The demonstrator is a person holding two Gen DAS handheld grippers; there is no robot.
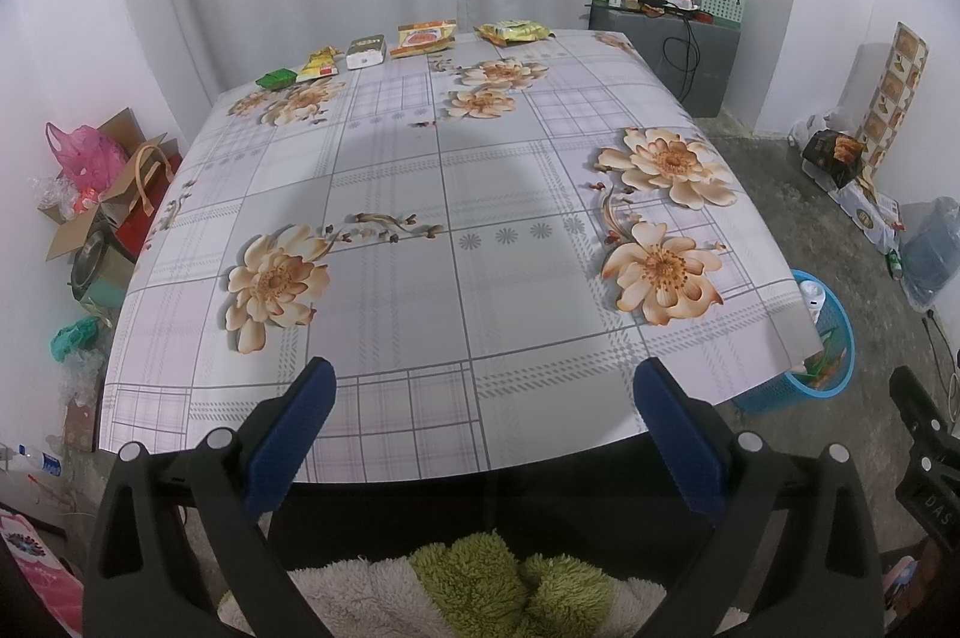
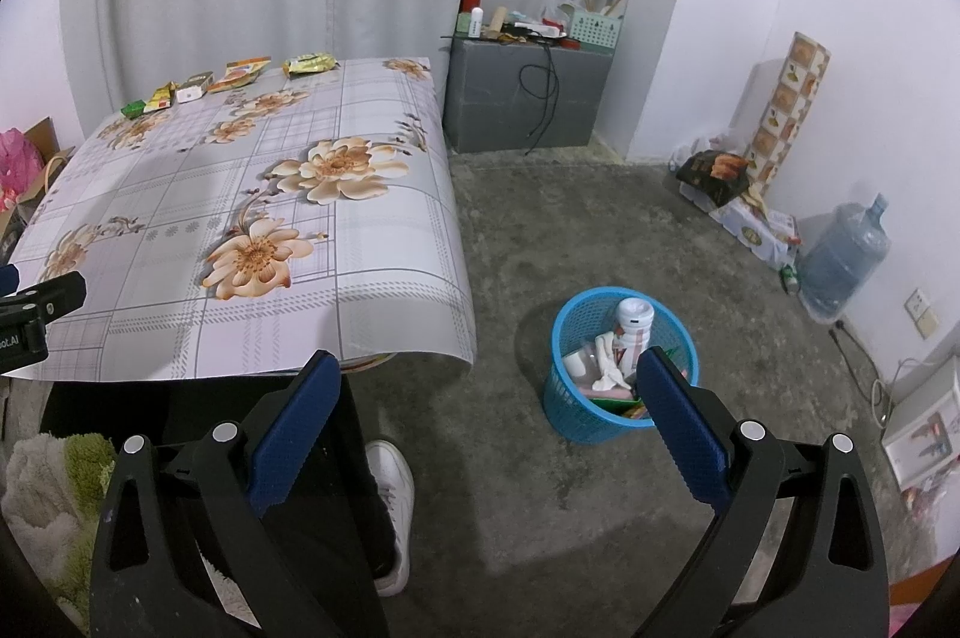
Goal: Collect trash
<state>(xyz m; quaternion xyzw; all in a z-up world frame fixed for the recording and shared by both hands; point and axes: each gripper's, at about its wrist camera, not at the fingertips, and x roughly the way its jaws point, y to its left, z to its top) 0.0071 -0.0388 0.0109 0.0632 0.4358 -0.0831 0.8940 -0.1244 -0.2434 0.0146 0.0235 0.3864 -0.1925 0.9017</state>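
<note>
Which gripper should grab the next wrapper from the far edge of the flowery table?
Probably the left gripper. It is open and points straight over the flowered tablecloth toward the row of wrappers. The right gripper, also open, faces the floor by the blue plastic basket.

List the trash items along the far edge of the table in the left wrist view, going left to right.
green packet → yellow wrapper → white box → orange packet → yellow-green bag.
</note>
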